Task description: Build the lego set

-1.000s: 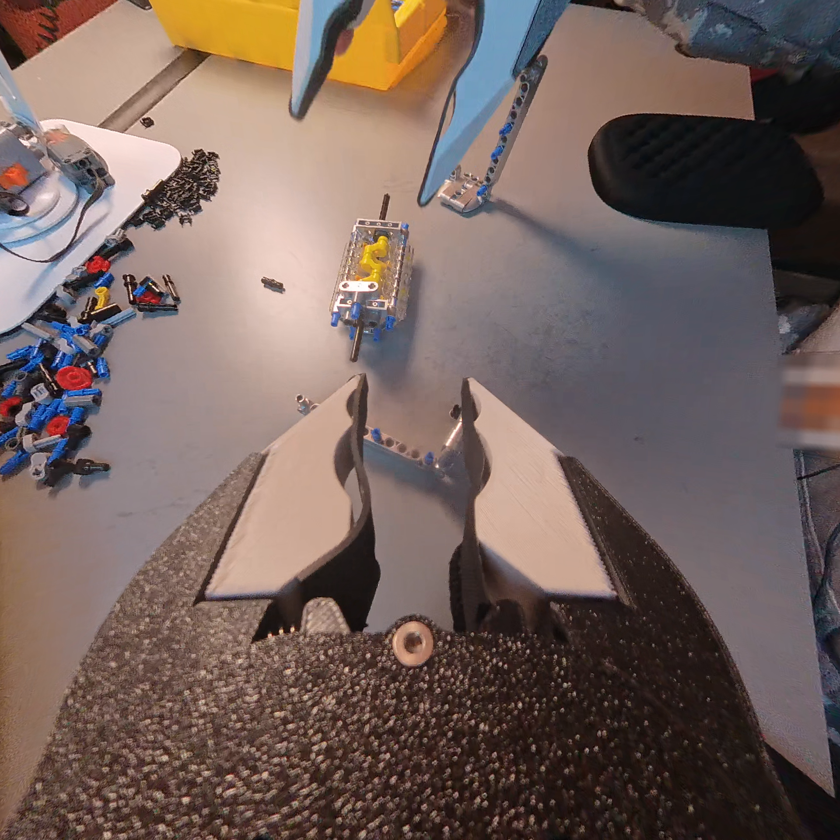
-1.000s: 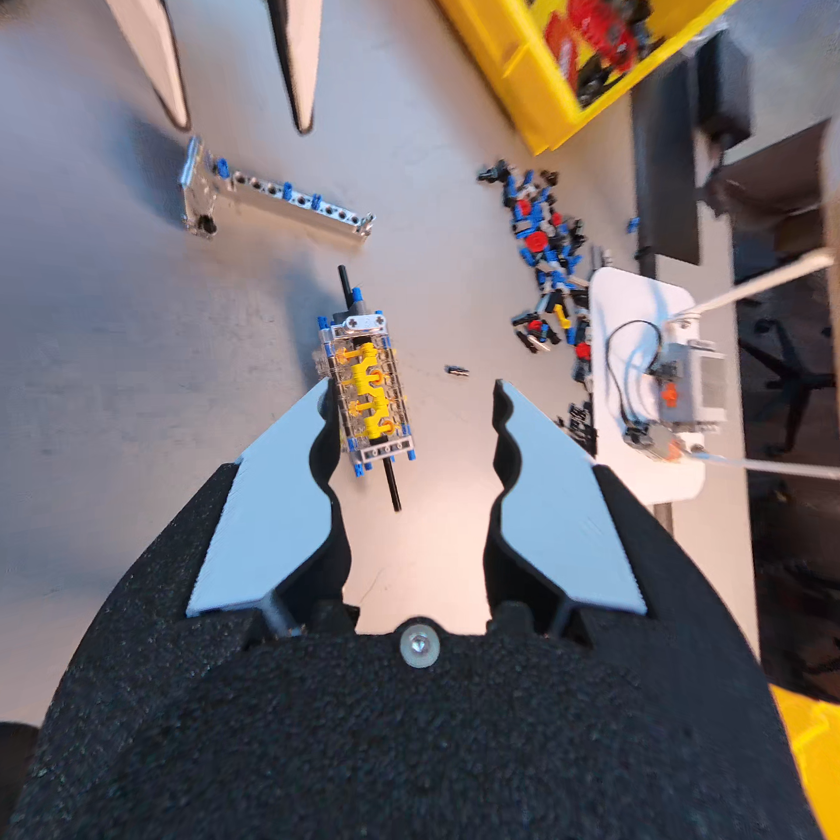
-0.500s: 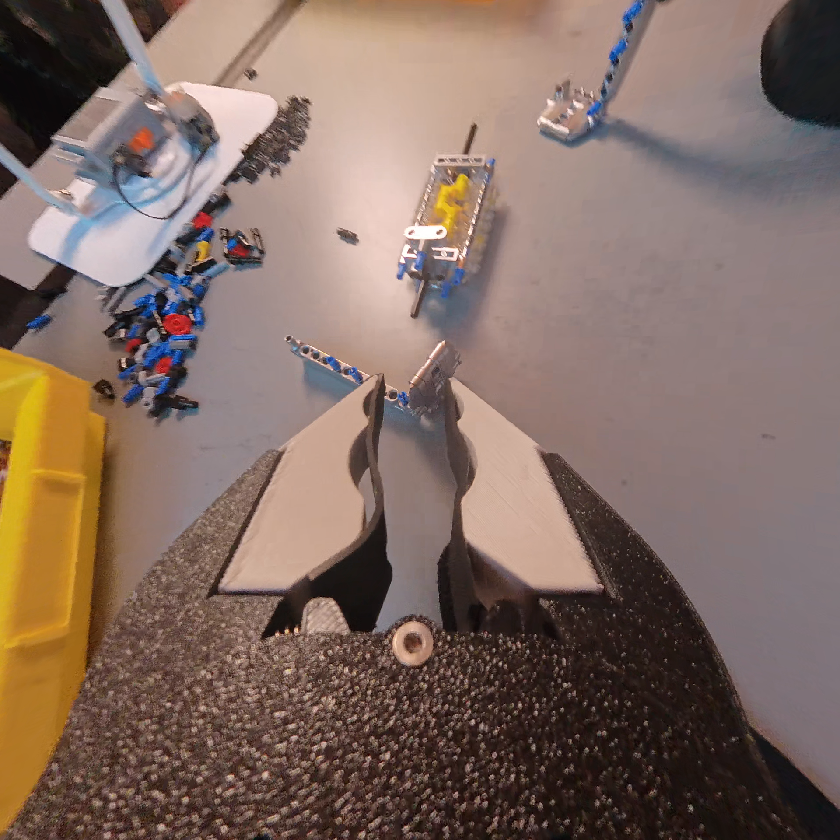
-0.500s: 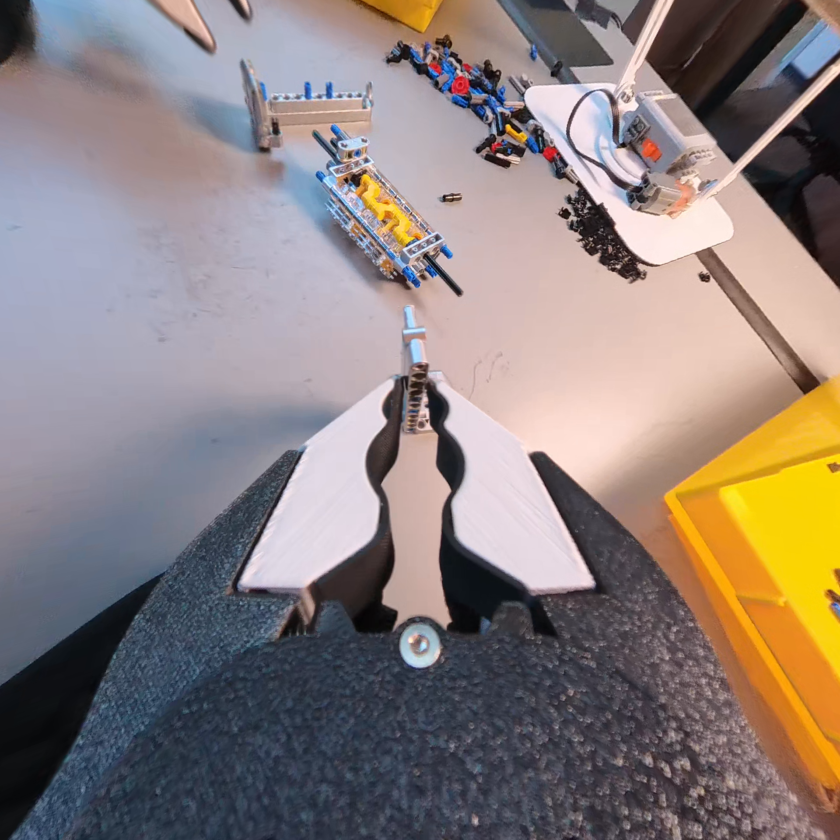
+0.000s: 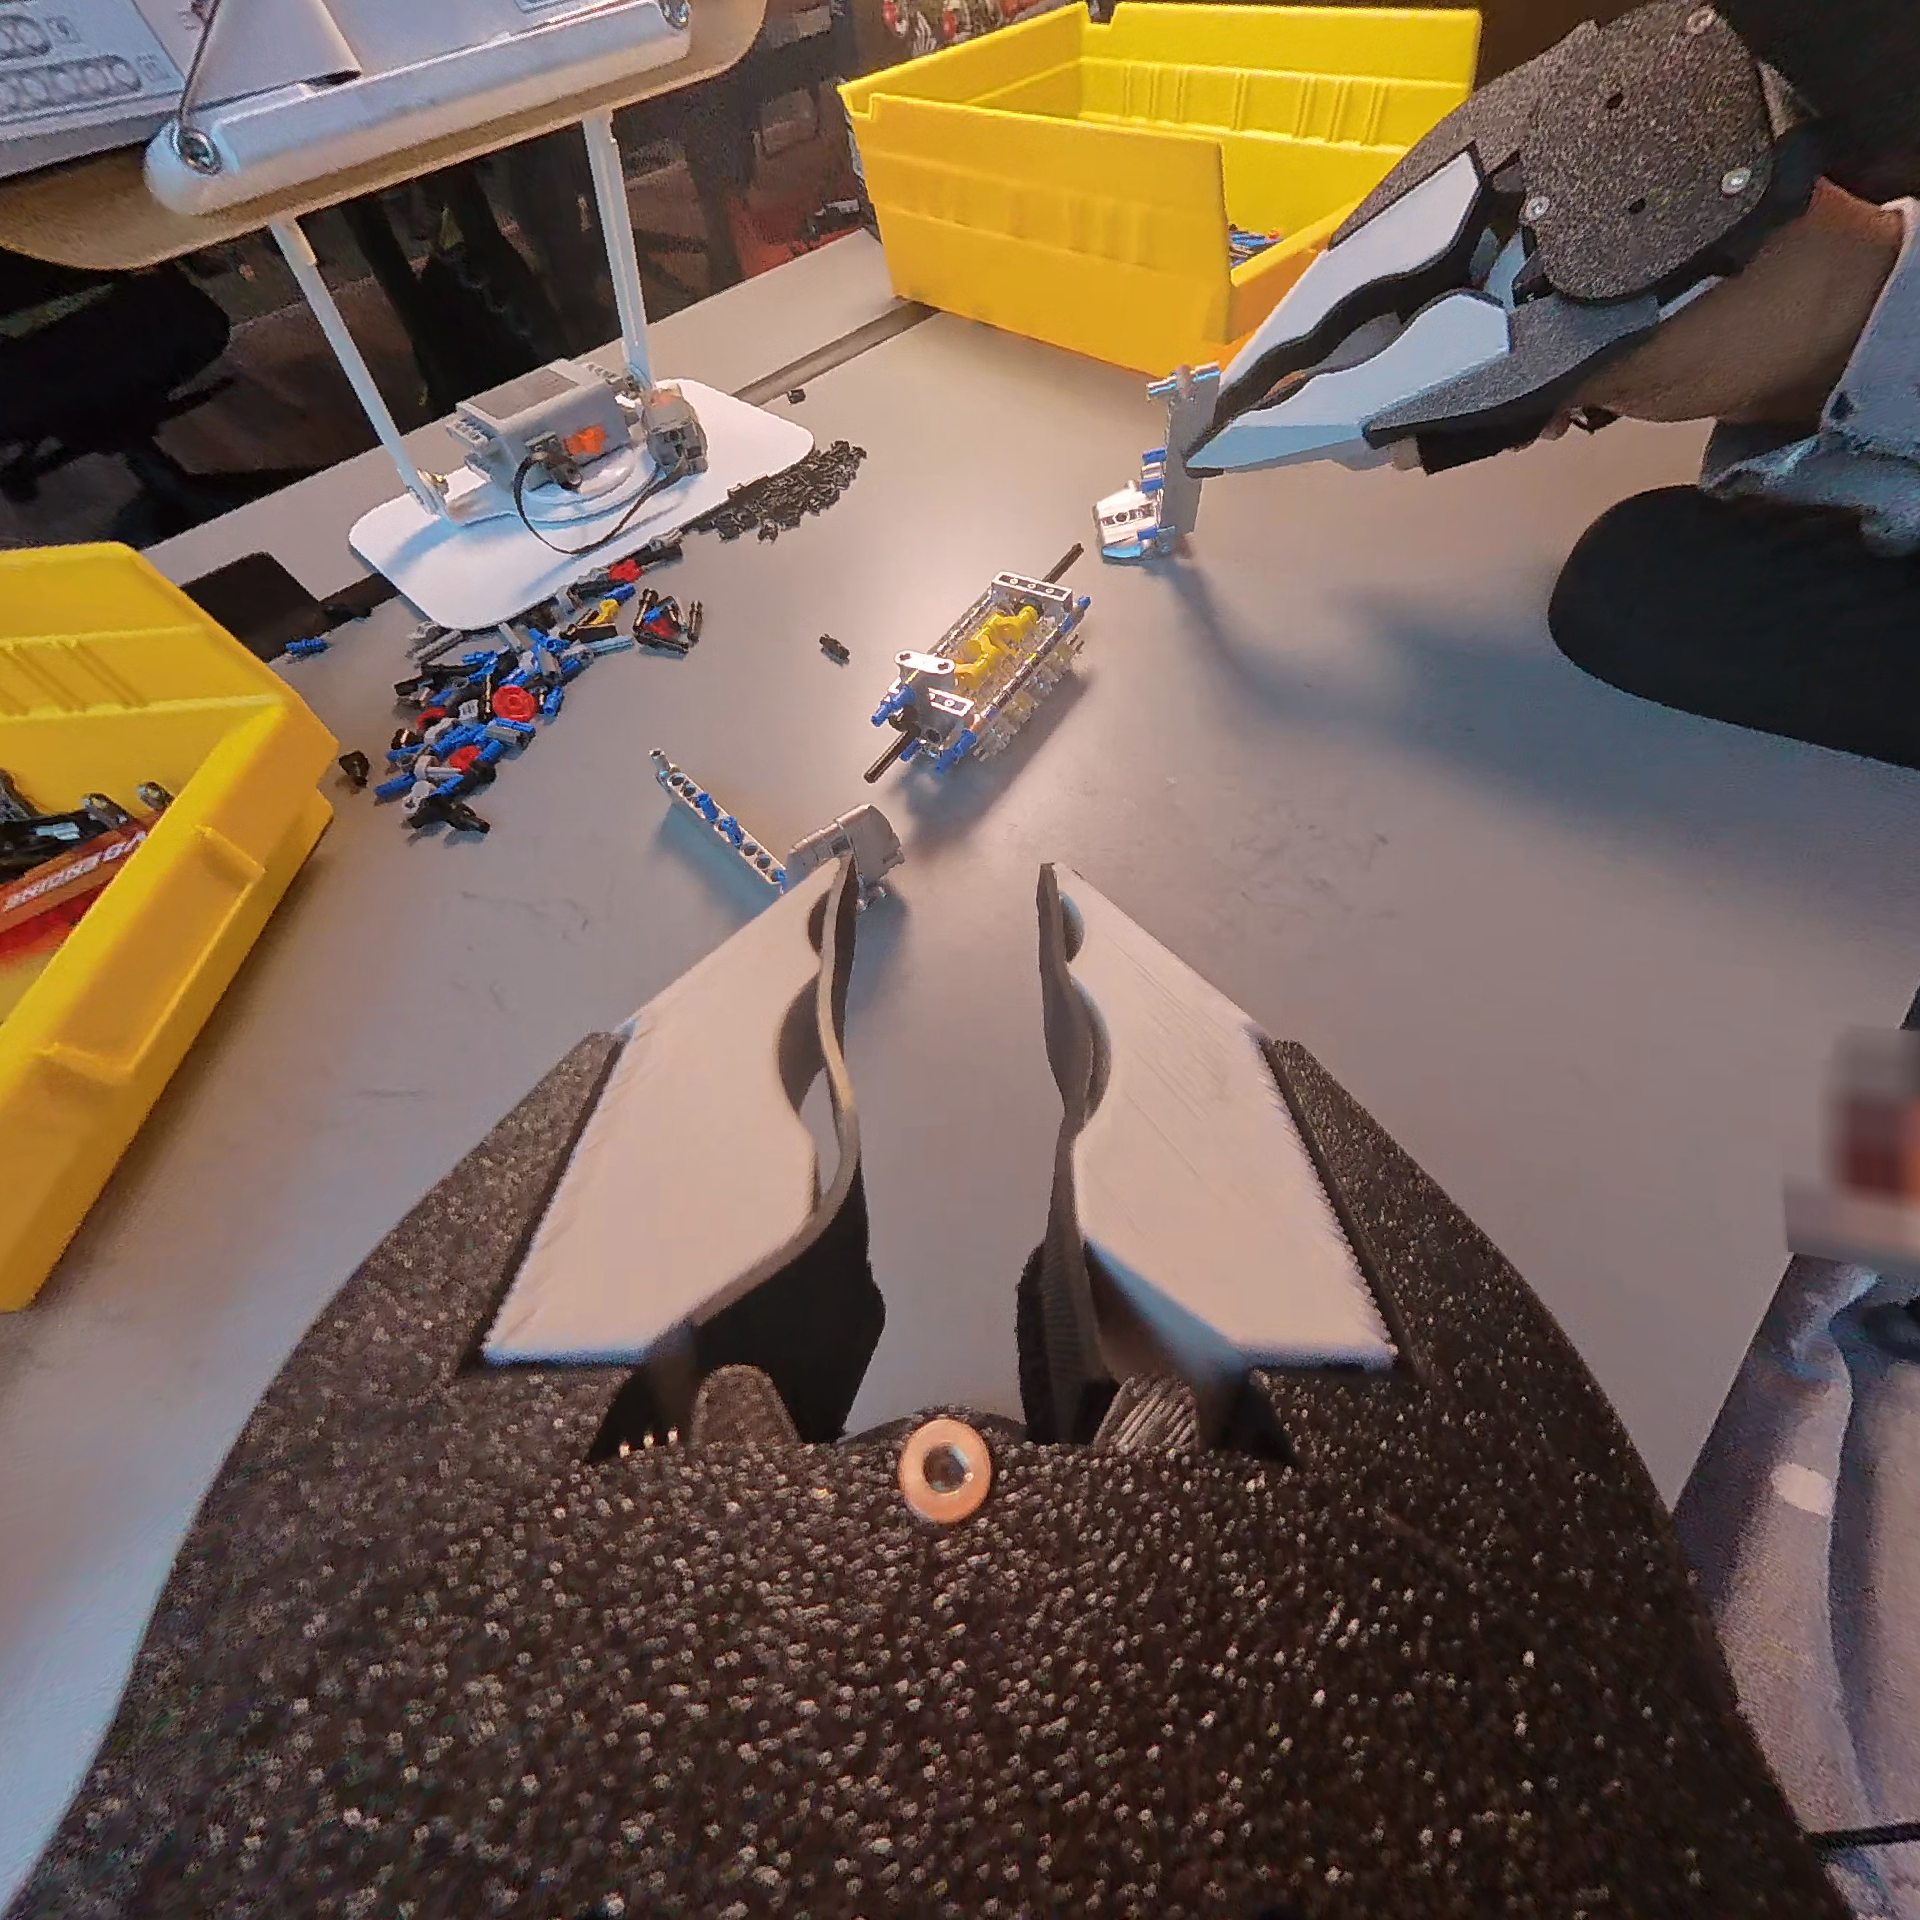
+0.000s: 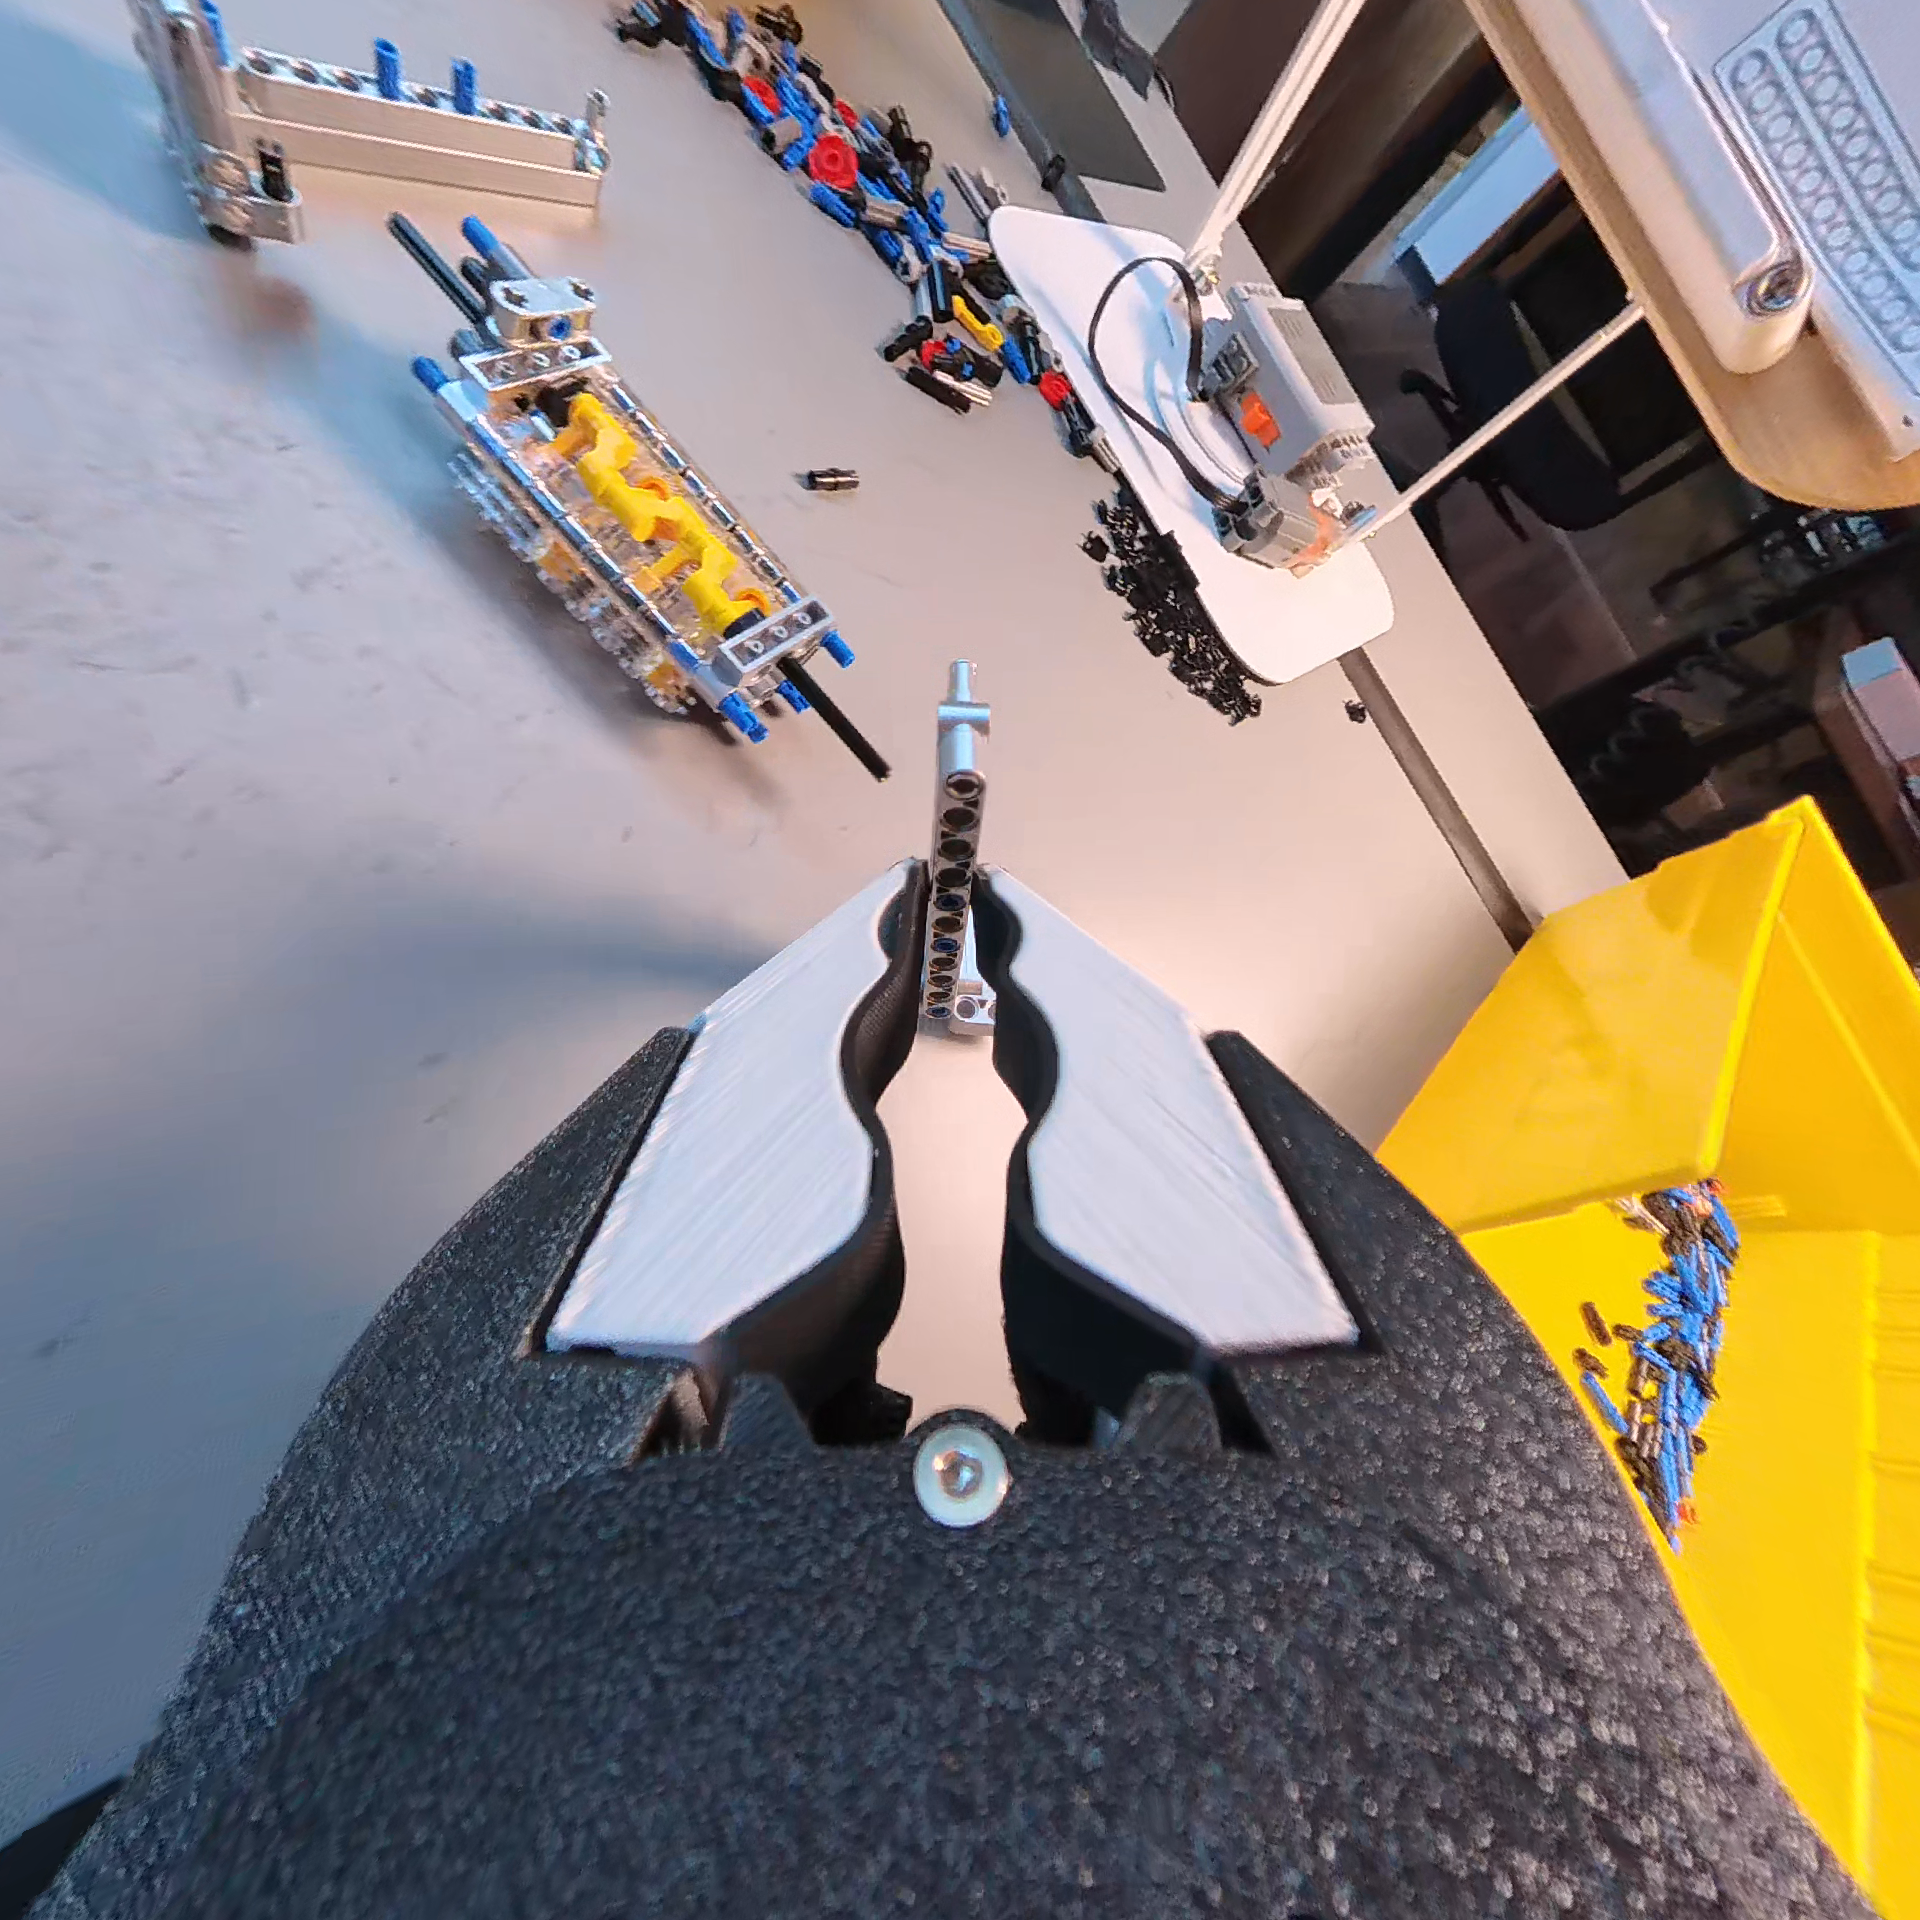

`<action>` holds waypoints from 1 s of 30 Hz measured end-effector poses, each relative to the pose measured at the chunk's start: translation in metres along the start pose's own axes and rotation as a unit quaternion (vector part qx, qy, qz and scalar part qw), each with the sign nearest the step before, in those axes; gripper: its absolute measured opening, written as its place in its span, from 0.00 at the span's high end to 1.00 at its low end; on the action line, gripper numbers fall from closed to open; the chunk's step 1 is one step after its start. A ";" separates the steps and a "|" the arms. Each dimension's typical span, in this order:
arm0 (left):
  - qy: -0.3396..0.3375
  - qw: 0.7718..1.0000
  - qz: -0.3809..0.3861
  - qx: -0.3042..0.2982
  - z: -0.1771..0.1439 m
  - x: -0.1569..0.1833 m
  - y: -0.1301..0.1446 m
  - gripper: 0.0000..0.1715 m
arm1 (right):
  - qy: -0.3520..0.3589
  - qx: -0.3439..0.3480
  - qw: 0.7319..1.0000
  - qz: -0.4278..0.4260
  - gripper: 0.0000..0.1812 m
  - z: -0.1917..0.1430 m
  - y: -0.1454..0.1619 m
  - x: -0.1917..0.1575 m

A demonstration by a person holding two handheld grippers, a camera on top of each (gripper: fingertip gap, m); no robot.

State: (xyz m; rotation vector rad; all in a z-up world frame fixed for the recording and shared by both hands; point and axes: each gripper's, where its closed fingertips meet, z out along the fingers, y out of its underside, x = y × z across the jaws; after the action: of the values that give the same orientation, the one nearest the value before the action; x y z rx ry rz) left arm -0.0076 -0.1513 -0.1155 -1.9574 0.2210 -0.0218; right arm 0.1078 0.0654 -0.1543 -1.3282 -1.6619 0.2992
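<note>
Over on your left there's white lettering on a red-orange printed pack [image 5: 57, 883] lying in the near yellow bin [image 5: 156, 1039]. It is cut off by the bin wall and only partly legible. Up on the stand, the white sheet [image 5: 62, 73] carries printed rows of circles and small marks, all too small to read.

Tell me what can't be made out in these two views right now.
- Left view: the near end of the grey beam is hidden behind the left tool.
- Left view: the contents of the far yellow bin are mostly hidden by its wall.
- Right view: the lower end of the held beam is covered by the right tool.
- Right view: the loose parts are too small to identify.
- Right view: the yellow bin is cut off by the edge.
</note>
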 end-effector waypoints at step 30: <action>-0.140 0.979 -0.116 0.095 -0.072 -0.009 0.004 0.53 | 0.053 0.104 0.950 0.289 0.35 -0.150 -0.008 -0.048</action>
State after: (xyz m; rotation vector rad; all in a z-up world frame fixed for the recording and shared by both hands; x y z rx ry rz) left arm -0.0250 -0.2167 -0.0905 -1.7629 -0.1907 0.0781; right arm 0.2175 -0.0315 -0.0962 -1.6134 -1.0867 0.7108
